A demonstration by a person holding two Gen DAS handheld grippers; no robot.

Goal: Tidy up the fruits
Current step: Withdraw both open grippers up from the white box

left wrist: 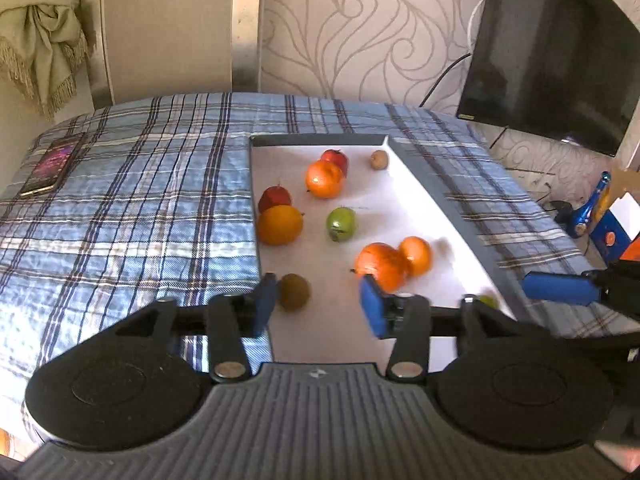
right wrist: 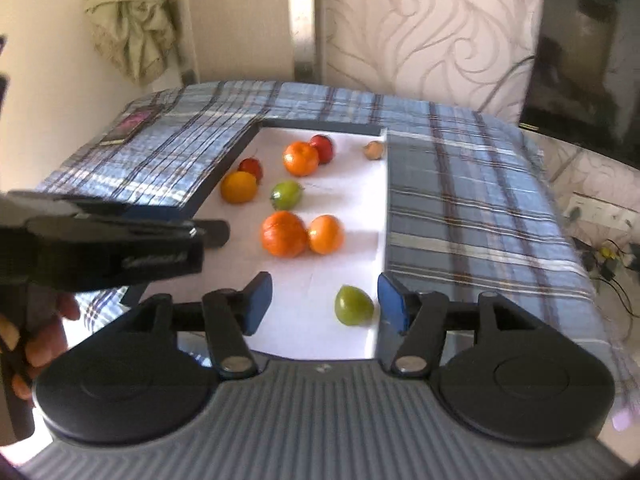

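Observation:
A white tray (left wrist: 416,196) with dark rims lies on the plaid cloth and holds several fruits: oranges (left wrist: 382,266), red apples (left wrist: 274,198), a green apple (left wrist: 341,223), a brown kiwi (left wrist: 294,291) and a small brown fruit (left wrist: 379,159). My left gripper (left wrist: 318,306) is open and empty over the tray's near end, the kiwi by its left finger. My right gripper (right wrist: 324,304) is open and empty, with a second green apple (right wrist: 354,305) between its fingers near the right one. The left gripper's body (right wrist: 120,248) shows in the right wrist view.
A phone (left wrist: 54,164) lies at the far left of the plaid-covered table (left wrist: 140,208). A dark TV screen (left wrist: 556,48) stands at the right. A blue object and boxes (left wrist: 600,212) sit on the floor to the right. A curtain (left wrist: 44,36) hangs at the back left.

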